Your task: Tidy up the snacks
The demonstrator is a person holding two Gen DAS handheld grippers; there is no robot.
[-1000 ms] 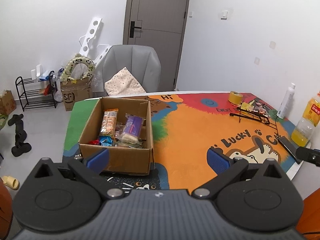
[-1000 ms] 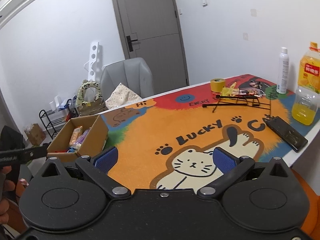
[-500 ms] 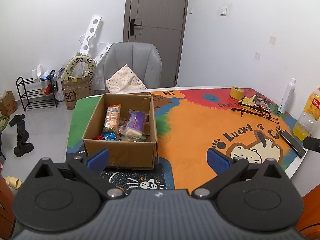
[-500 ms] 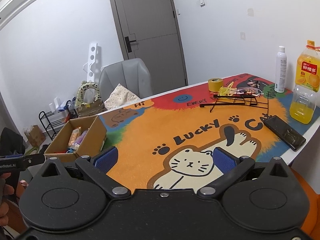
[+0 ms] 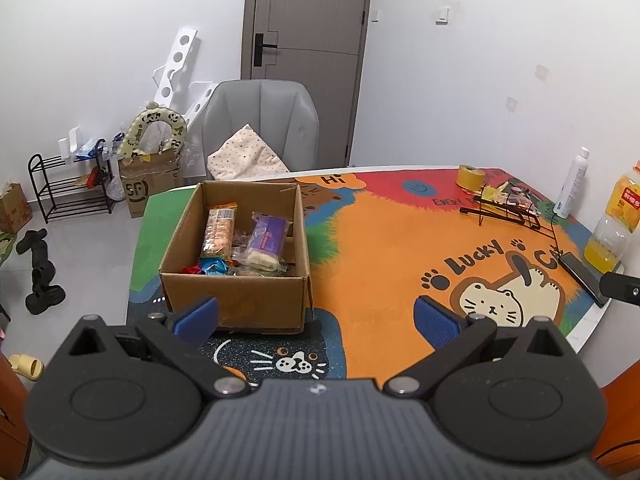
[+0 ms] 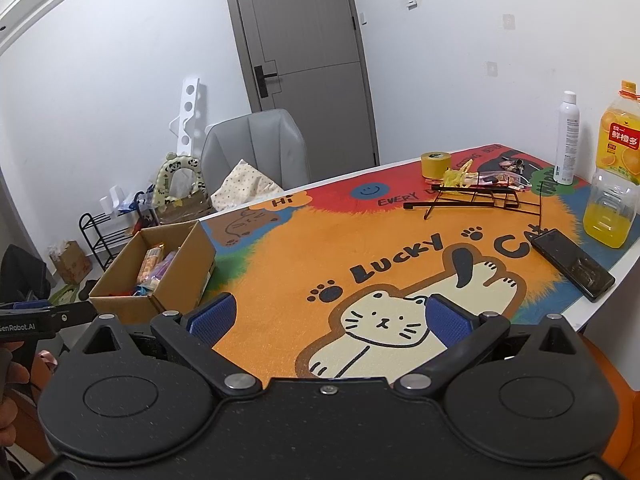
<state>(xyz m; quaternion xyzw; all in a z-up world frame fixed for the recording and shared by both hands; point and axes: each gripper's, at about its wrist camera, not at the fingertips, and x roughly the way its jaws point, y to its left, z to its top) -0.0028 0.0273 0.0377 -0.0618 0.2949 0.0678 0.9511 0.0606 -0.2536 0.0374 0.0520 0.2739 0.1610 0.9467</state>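
Note:
An open cardboard box (image 5: 236,296) stands on the left of the colourful cat mat (image 5: 392,248); it also shows in the right wrist view (image 6: 176,280). Inside lie several wrapped snacks, among them an orange cracker pack (image 5: 218,232) and a purple pack (image 5: 267,240). A black wire rack (image 5: 506,210) at the far right carries more small snack packets (image 6: 492,178). My left gripper (image 5: 316,316) is open and empty, just short of the box's near wall. My right gripper (image 6: 326,318) is open and empty over the mat's cat drawing.
A yellow tape roll (image 6: 435,164), a white spray bottle (image 6: 567,138), an orange juice bottle (image 6: 614,176) and a black phone (image 6: 572,262) stand at the table's right side. A grey chair (image 5: 260,132) is behind the table. A shoe rack (image 5: 68,188) stands on the floor at left.
Both grippers have pulled back and risen a little, so the box and table look farther away. Both stay open and empty.

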